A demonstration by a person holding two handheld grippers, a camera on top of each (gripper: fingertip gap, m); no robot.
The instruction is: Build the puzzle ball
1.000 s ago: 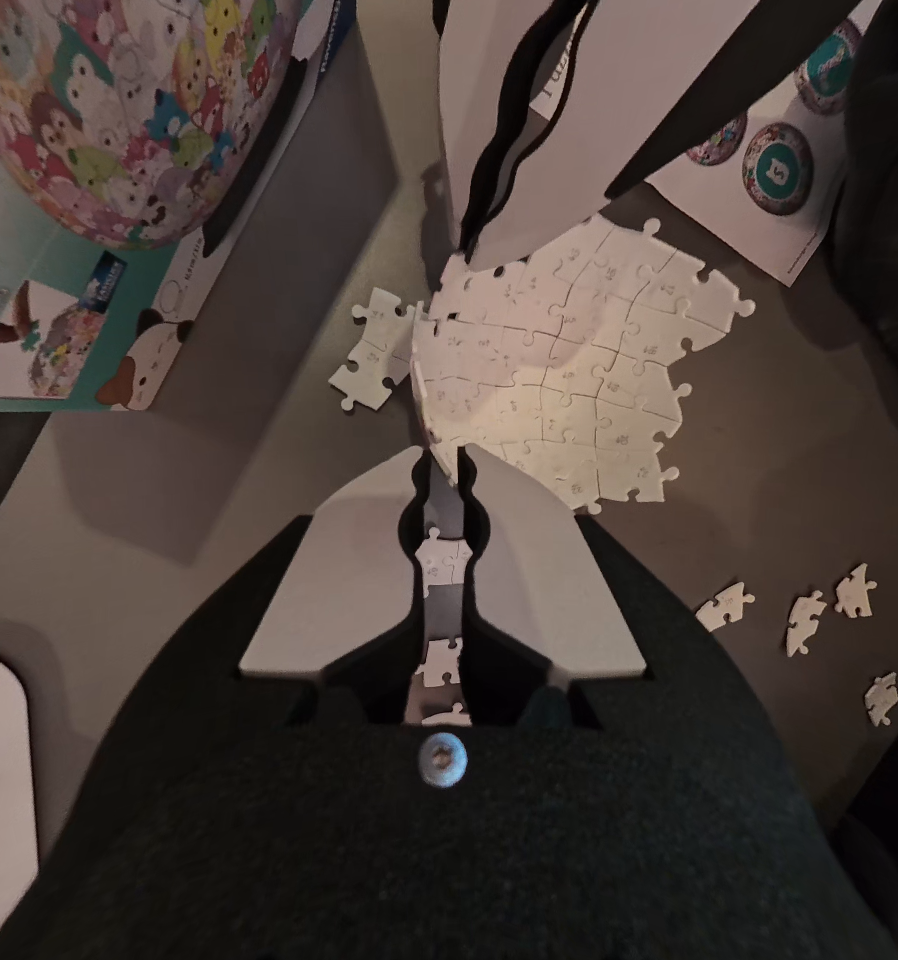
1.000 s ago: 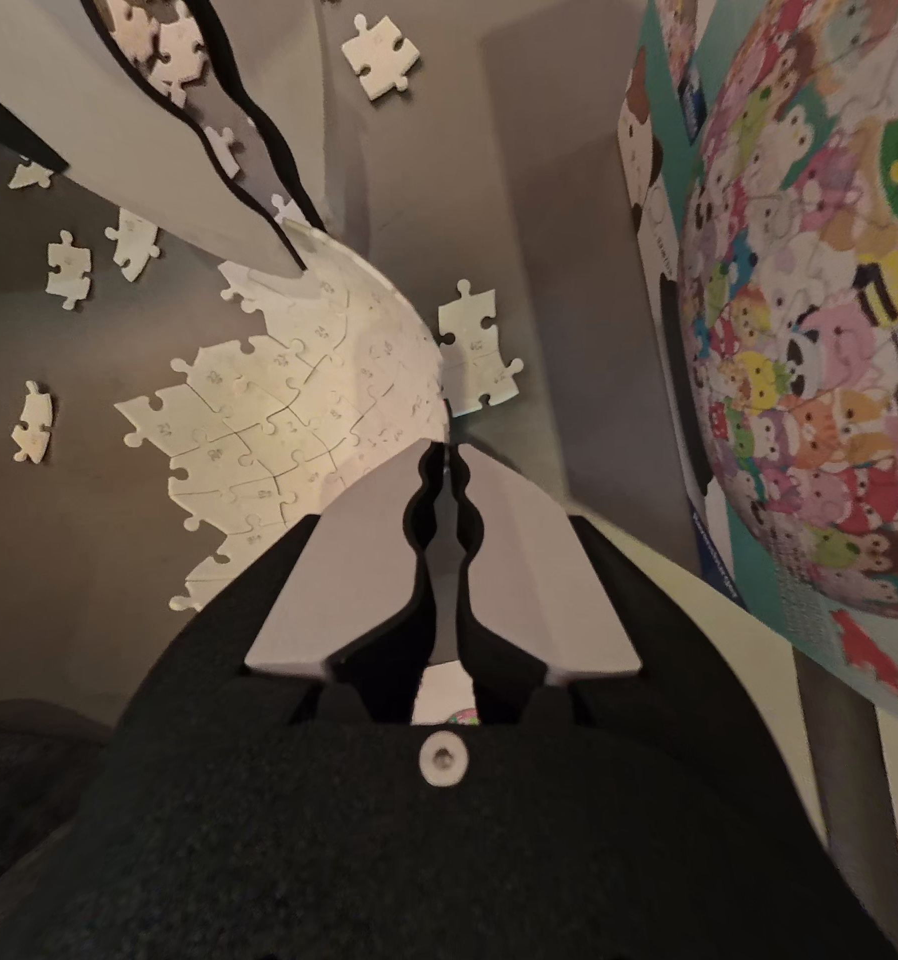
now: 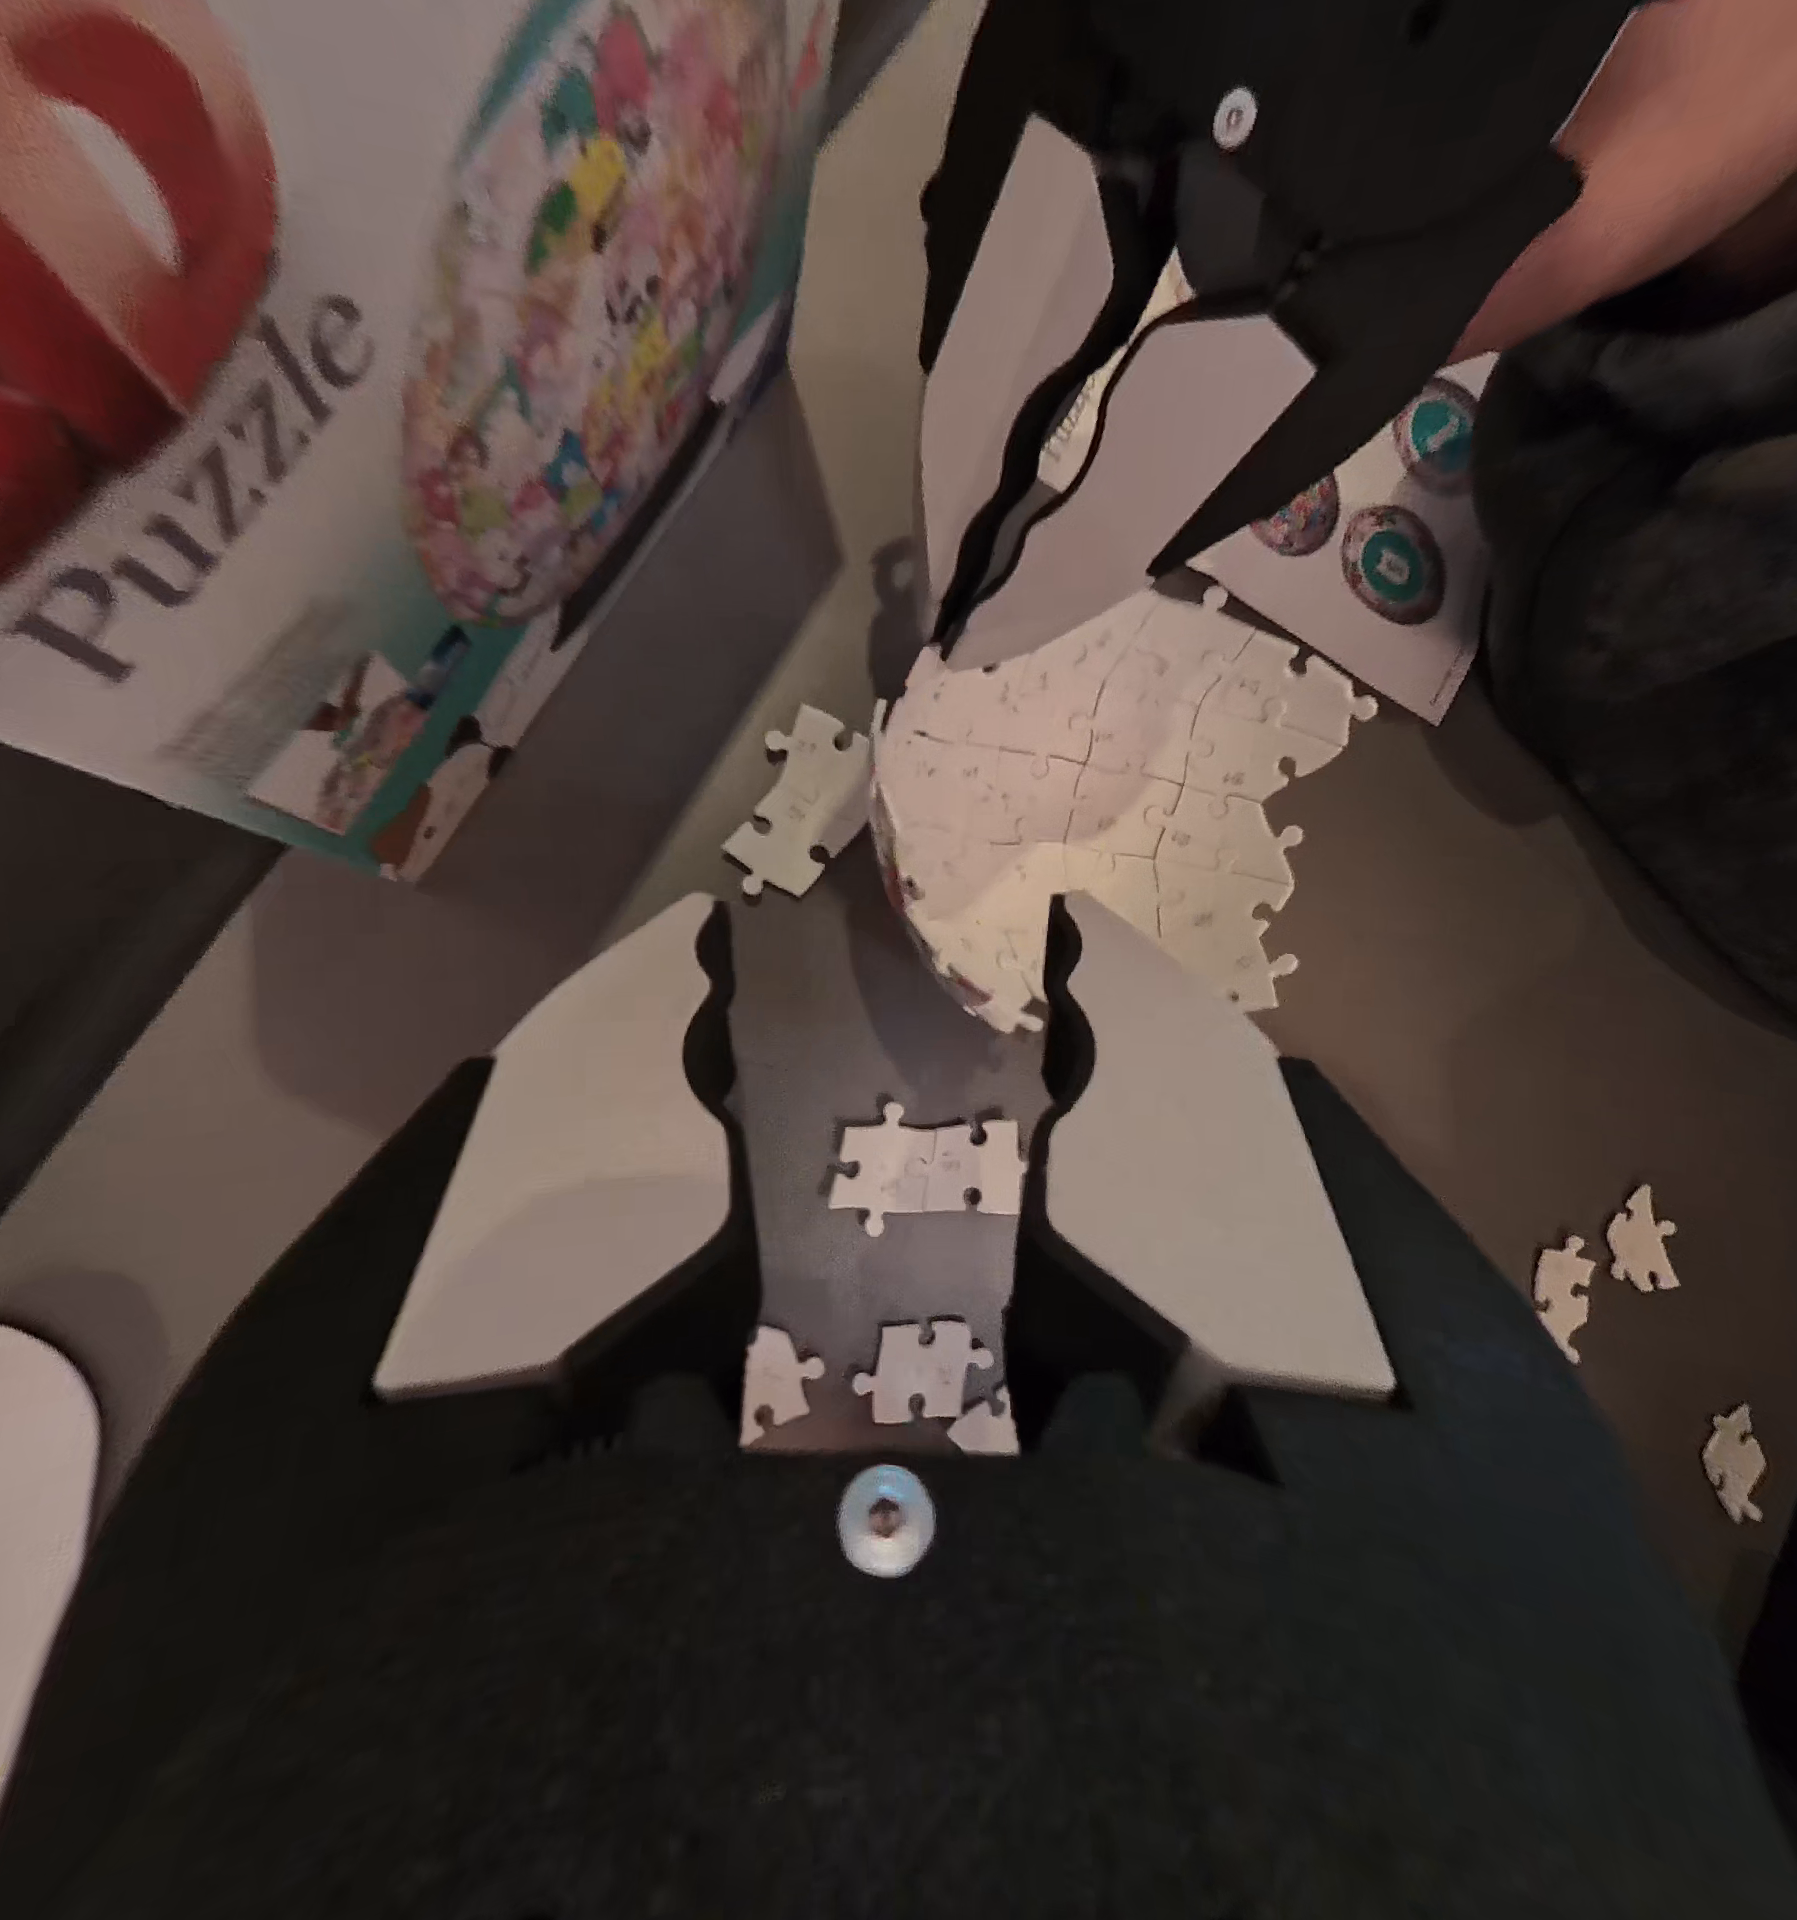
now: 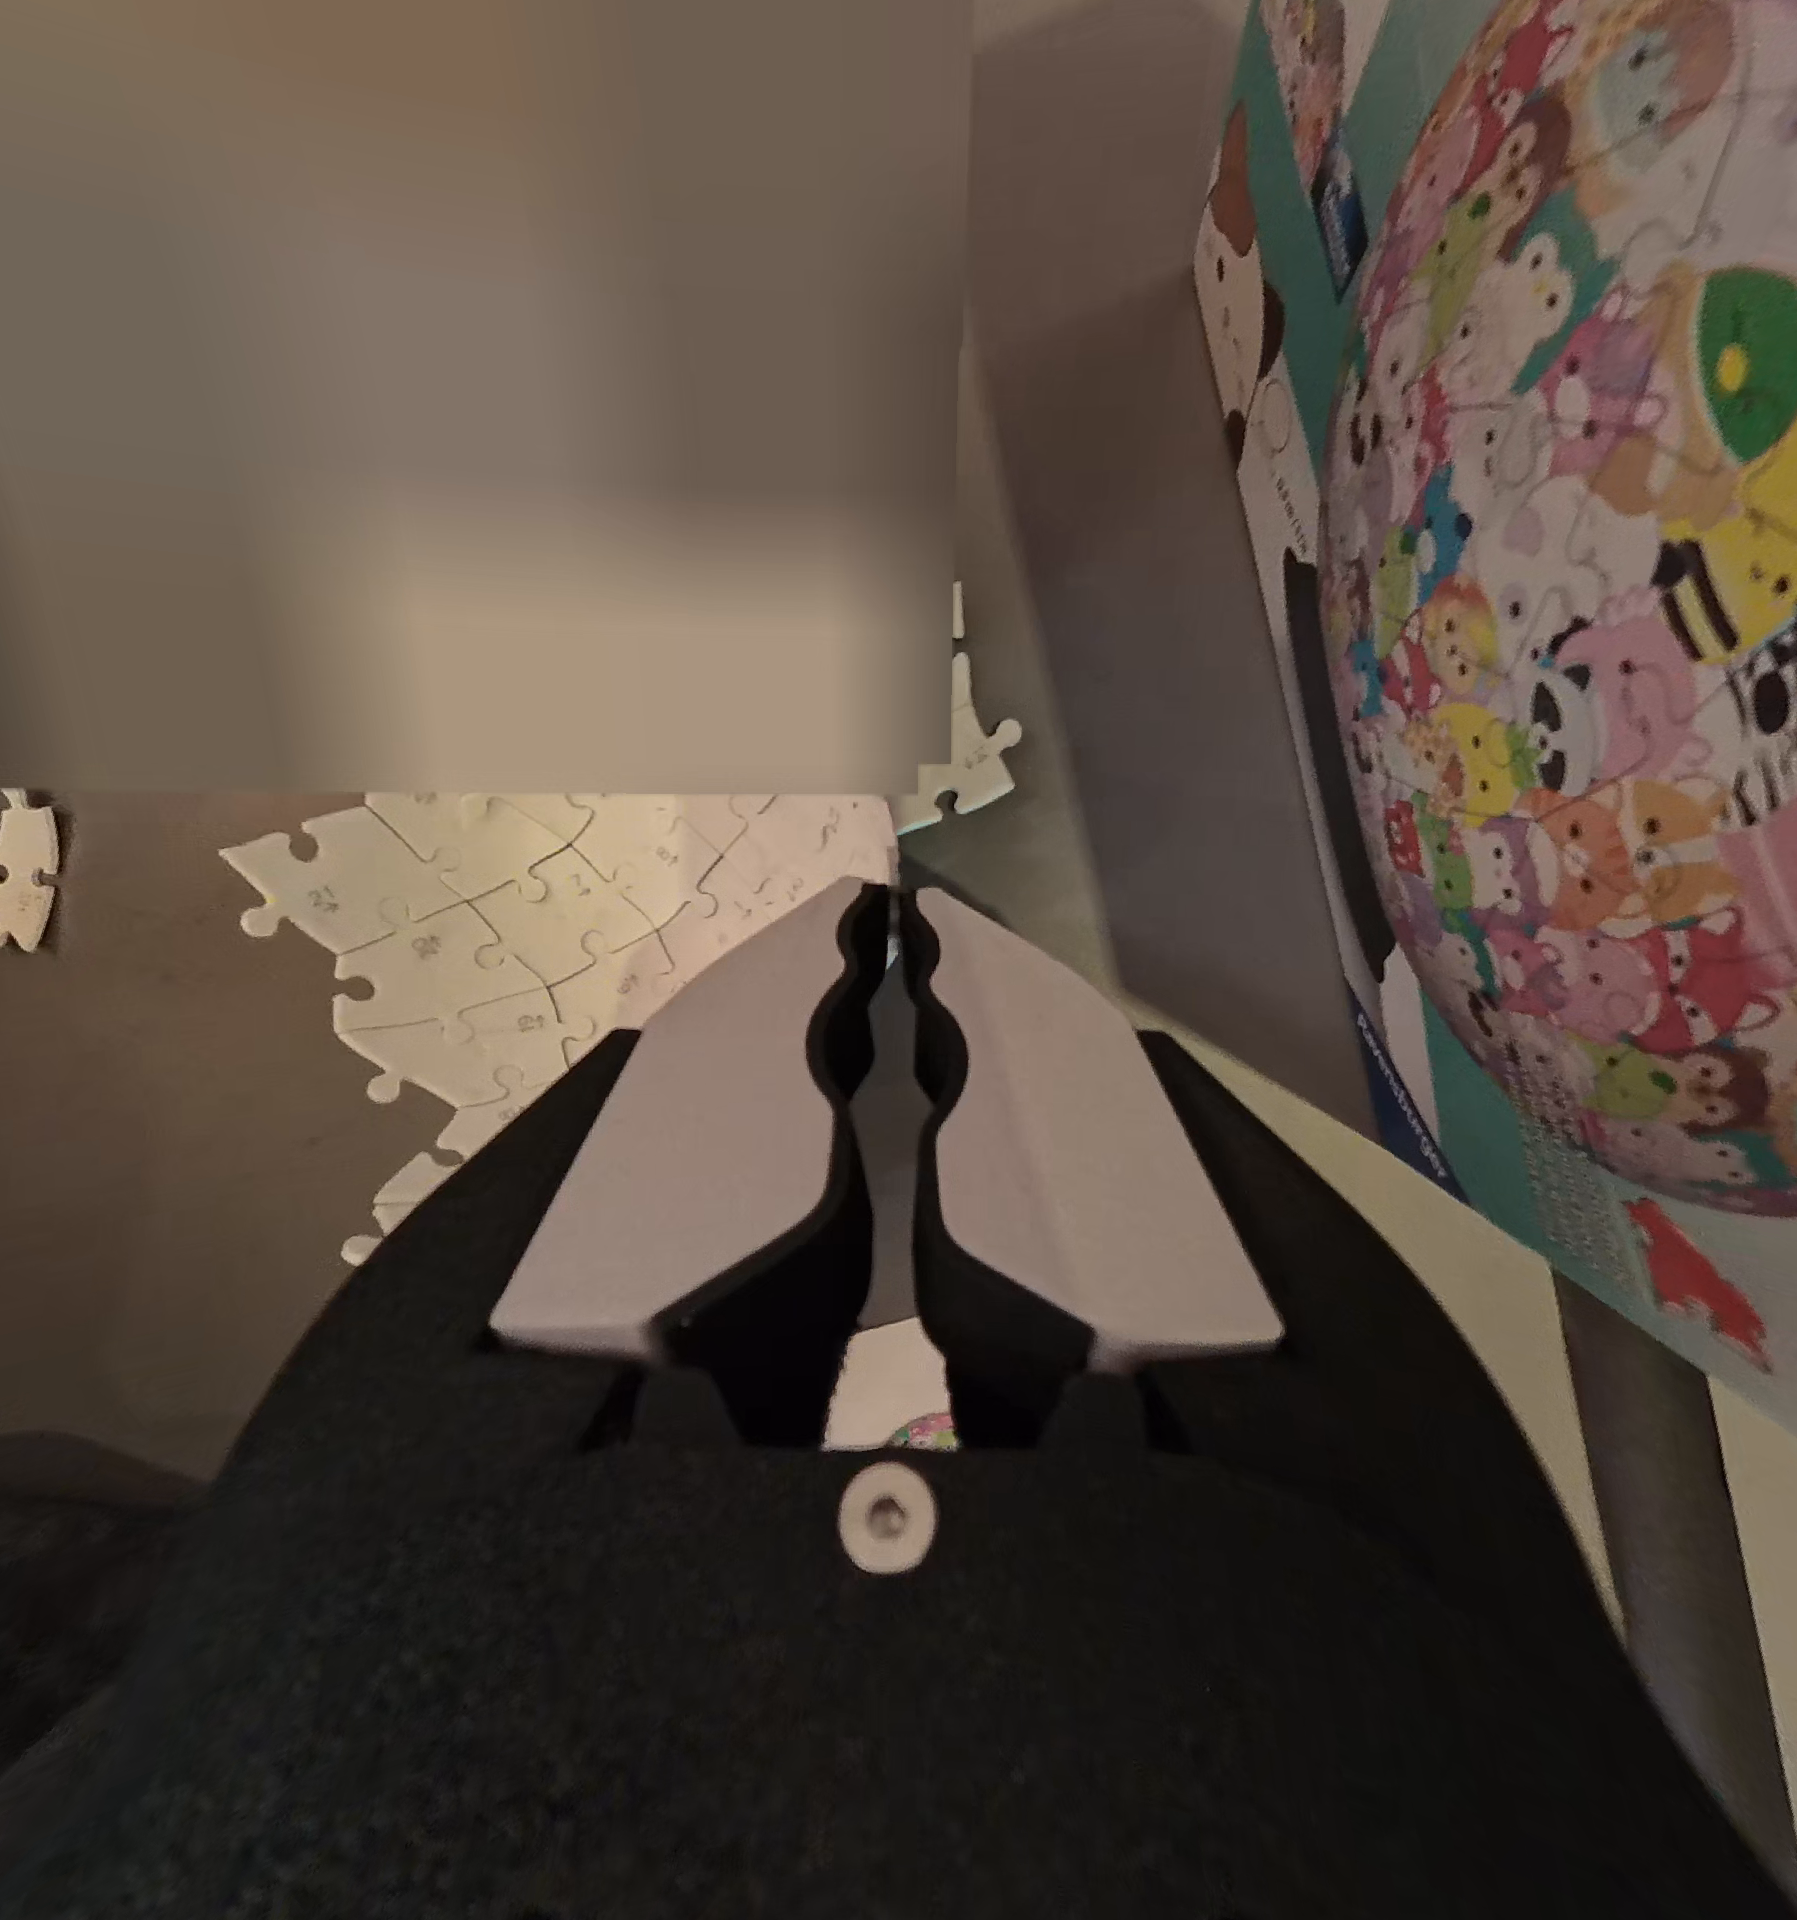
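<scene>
The right tool (image 4: pixel 899 894) pinches the light, fragile curved shell (image 3: pixel 1102 790) at its rim; the left tool (image 3: pixel 889 914) gapes wide, empty.

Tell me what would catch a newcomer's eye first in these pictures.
First, the curved white shell of joined puzzle pieces lying on the grey table mid-scene, its edge pinched by the shut right gripper. Next, the teal puzzle box with a colourful ball picture standing beside it. The left gripper gapes open over loose white pieces.
</scene>
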